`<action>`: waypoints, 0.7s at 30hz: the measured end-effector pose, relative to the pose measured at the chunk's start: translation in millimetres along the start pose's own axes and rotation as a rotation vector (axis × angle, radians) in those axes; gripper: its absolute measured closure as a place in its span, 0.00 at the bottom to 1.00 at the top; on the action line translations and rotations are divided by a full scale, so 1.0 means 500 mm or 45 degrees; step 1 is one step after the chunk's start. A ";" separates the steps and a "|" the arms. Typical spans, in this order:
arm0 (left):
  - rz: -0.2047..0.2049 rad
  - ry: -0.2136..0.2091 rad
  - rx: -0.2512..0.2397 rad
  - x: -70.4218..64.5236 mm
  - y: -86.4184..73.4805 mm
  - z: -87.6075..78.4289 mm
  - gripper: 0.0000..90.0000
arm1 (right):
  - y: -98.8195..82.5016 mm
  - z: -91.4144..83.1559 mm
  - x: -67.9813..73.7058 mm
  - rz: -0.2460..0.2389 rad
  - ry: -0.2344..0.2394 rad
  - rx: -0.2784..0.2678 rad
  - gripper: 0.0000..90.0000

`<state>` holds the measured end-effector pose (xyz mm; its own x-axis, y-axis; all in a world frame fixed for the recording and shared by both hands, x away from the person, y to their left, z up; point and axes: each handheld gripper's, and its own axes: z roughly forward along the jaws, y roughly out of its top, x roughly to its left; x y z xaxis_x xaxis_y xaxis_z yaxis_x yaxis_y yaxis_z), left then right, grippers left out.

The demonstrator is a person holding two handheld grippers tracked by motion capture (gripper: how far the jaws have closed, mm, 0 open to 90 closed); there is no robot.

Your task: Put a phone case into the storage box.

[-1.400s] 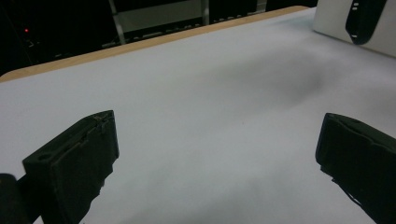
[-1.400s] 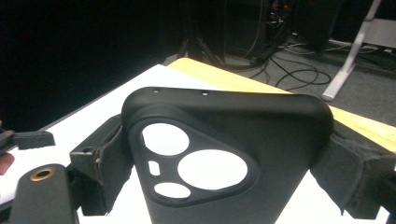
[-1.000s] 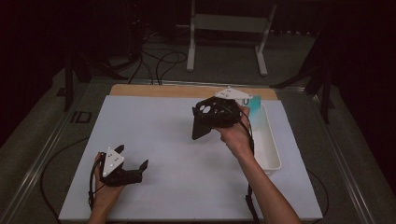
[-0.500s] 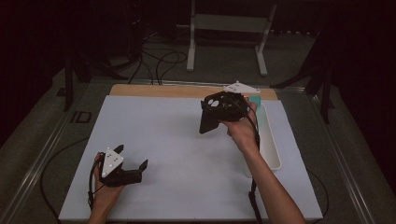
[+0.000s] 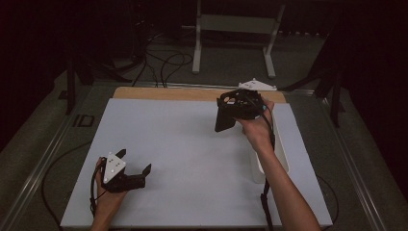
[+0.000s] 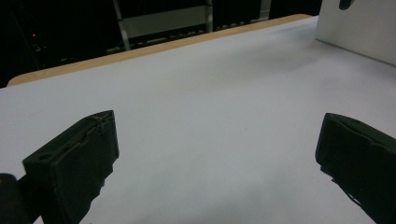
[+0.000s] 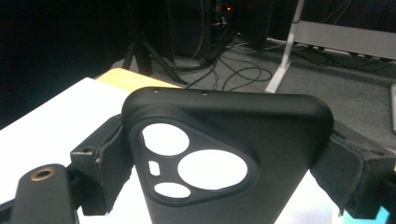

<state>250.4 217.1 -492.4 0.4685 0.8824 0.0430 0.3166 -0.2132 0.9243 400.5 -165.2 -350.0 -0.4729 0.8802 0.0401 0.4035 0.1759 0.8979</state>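
Two grippers are seen in the high view: the left gripper [image 5: 136, 165] rests low on the white bench [image 5: 183, 144], jaws spread and bare, while the right gripper [image 5: 226, 118] is held above the bench beside a long white plastic tray [image 5: 281, 159], clamping a black rubbery phone case [image 5: 224, 120].

Bare bench lies between the parted jaws in the left gripper view.

The phone case [image 7: 224, 158], with camera cut-outs, is gripped upright by both jaws in the right gripper view.

The phone case [image 7: 224, 163] looks like smooth matt black plastic; the table [image 5: 178, 144] top is matt white.
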 end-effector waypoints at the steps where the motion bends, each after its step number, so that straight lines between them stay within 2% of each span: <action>1: -0.001 -0.002 0.000 0.000 0.000 0.000 0.00 | 0.001 0.000 -0.004 0.001 -0.005 -0.001 0.15; 21: 0.002 -0.008 0.010 -0.002 -0.001 0.003 0.00 | 0.007 -0.010 -0.070 0.033 -0.118 0.003 0.15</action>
<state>250.9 215.7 -493.3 0.4742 0.8794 0.0424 0.3219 -0.2180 0.9213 414.6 -197.7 -346.2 -0.3874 0.9216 0.0226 0.4164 0.1531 0.8962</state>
